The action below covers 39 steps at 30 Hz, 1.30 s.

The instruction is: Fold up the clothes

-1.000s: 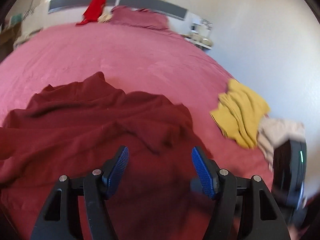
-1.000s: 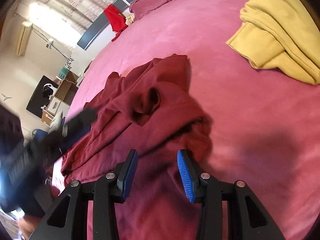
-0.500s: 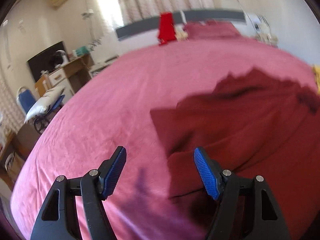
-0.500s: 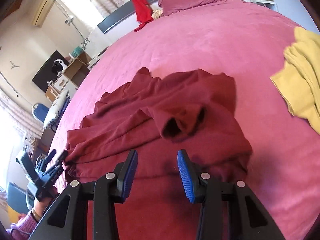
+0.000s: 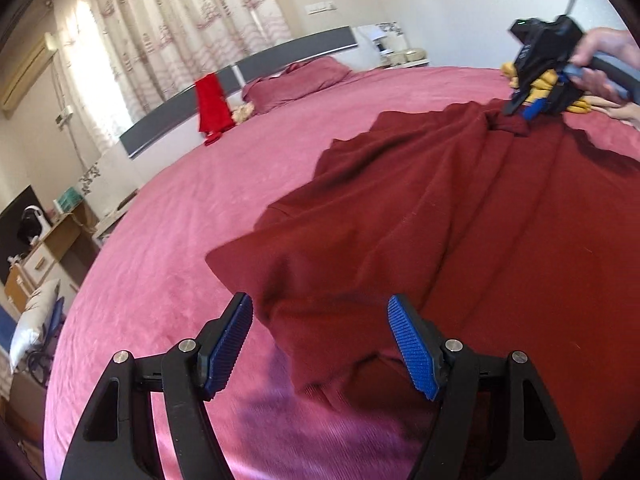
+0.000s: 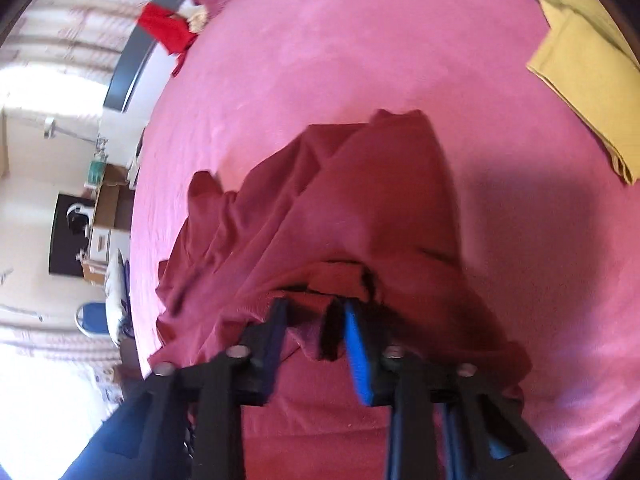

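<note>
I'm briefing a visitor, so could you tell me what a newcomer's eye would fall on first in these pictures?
First, the dark red garment spread across the pink bed, filling the middle of both views. The right gripper is pinching a bunch of it, while the open left gripper hovers at its near corner. A yellow garment lies at the bed's far right edge.

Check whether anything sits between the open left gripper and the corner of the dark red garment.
Nothing visible does. The left gripper is open, with the near corner of the dark red garment right between its fingers, over bare pink bedspread.
</note>
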Available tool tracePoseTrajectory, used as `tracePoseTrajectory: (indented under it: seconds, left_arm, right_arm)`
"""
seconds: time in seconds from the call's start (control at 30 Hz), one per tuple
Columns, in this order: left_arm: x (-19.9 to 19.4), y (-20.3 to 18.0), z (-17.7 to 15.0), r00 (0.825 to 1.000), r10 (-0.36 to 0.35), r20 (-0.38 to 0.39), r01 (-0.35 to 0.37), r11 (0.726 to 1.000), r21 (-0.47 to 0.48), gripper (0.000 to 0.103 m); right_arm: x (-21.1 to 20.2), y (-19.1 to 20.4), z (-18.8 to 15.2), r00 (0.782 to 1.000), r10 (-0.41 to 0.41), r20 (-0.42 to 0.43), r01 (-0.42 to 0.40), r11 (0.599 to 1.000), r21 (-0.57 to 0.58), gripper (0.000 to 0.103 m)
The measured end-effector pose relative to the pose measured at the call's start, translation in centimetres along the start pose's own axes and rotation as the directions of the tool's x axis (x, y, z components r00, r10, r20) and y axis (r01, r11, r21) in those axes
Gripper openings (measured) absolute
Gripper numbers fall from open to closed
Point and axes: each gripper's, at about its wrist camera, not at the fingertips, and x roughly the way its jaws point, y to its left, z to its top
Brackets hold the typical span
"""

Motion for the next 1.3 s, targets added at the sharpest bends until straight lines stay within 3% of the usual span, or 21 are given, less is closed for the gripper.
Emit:
tracePoseTrajectory:
  seconds: [0.23,0.37,0.43,0.5,0.57,0.63,0.67,0.7,0.8,0.9,1.0,1.07,1.17,1.3]
  left_arm:
    - [-0.4,-1.4,-0.6,0.999,-0.046,-0.028,0.047,0.998,0.037,0.074]
    - [-0.1,-1.7,-0.7,0.999,-0.017,-0.037,0.018,0.999,0.029,0.077]
    - [-0.2,-1.9,-0.7,0.999,-0.002,-0.033,0.003,1.000,0.023,0.077]
    - [-0.6,-2.1,-0.7,1.000,0.009,-0.022,-0.009,1.000,0.014,0.077]
    - [-1.3,-2.3,-0.5,1.000,0.016,0.002,-0.016,1.000,0.004,0.077]
    - [-1.9,-2.9,-0.3,0.999,0.030,0.026,-0.031,0.999,0.017,0.077]
    - [-1.9,-3.3,-0.1,0.999,0.045,0.029,-0.046,0.998,0.032,0.077]
    - [-1.7,-3.6,0.0,0.998,0.063,0.027,-0.064,0.997,0.046,0.077]
    - [-1.0,-3.5,0.4,0.991,0.131,0.007,-0.131,0.991,0.032,0.077]
    - [0.1,-2.3,0.5,0.995,0.096,-0.029,-0.097,0.995,-0.021,0.077]
    - [-0.2,-1.8,0.1,0.999,0.037,-0.019,-0.038,0.998,-0.046,0.077]
    - [-0.6,-1.6,-0.3,1.000,-0.013,-0.006,0.012,0.999,-0.050,0.077]
    - [-0.8,-2.1,-0.5,0.999,-0.040,0.014,0.040,0.999,-0.023,0.077]
    - [-0.8,-2.1,-0.4,1.000,-0.014,0.023,0.015,1.000,-0.024,0.077]
  right_arm:
    - [-3.8,4.1,2.6,0.989,0.122,0.082,-0.107,0.980,-0.166,0.006]
    - [-7.5,5.8,3.2,0.969,0.153,0.196,-0.085,0.945,-0.315,0.006]
    - [-7.2,5.1,2.9,0.981,0.056,0.186,0.010,0.941,-0.337,0.008]
    - [-5.5,3.3,2.6,0.983,-0.136,0.122,0.169,0.932,-0.321,0.018]
    - [-5.0,2.4,1.6,0.937,-0.312,0.156,0.347,0.882,-0.318,0.019]
    - [-5.9,3.9,0.0,0.913,-0.308,0.267,0.392,0.843,-0.368,0.020]
    - [-5.8,5.9,-1.2,0.914,-0.270,0.303,0.384,0.817,-0.430,0.023]
    - [-5.1,8.4,-2.4,0.930,-0.220,0.294,0.348,0.784,-0.514,0.026]
    - [-1.3,15.7,-5.8,0.984,-0.097,0.152,0.178,0.654,-0.736,0.026]
    - [4.3,23.1,-8.9,0.998,-0.043,-0.053,-0.022,0.532,-0.846,0.026]
    - [10.8,29.3,-11.3,0.973,-0.114,-0.200,-0.134,0.427,-0.894,0.026]
    - [14.4,32.0,-12.3,0.955,-0.196,-0.222,-0.134,0.382,-0.914,0.026]
    - [17.7,33.8,-12.7,0.929,-0.262,-0.260,-0.151,0.373,-0.916,0.026]
    - [20.6,34.5,-12.6,0.869,-0.337,-0.362,-0.215,0.403,-0.890,0.029]
